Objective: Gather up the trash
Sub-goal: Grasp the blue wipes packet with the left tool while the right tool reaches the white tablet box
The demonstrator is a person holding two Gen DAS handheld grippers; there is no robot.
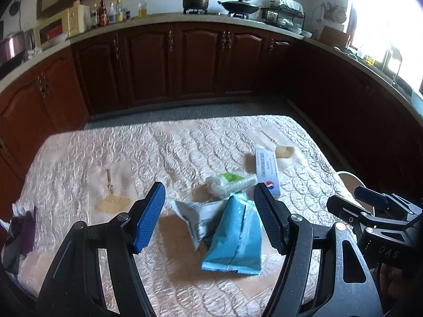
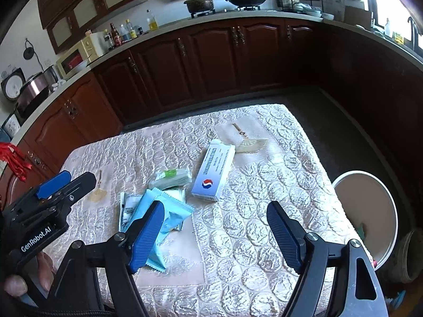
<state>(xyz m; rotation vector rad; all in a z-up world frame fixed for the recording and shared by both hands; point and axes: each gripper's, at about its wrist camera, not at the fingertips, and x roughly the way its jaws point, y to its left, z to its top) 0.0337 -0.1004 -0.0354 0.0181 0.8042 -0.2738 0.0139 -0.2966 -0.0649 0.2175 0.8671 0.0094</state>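
Quilted desk (image 1: 79,158) bears blue packet (image 1: 235,235) between the parted, empty left gripper (image 1: 208,216) fingers; right gripper (image 2: 216,235) likewise open, empty.

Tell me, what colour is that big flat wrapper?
Light blue wrapper; clearest in the left wrist view.

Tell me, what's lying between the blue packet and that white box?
A clear wrapper with a green label lies between the blue packet and the white box, clearest in the right wrist view.
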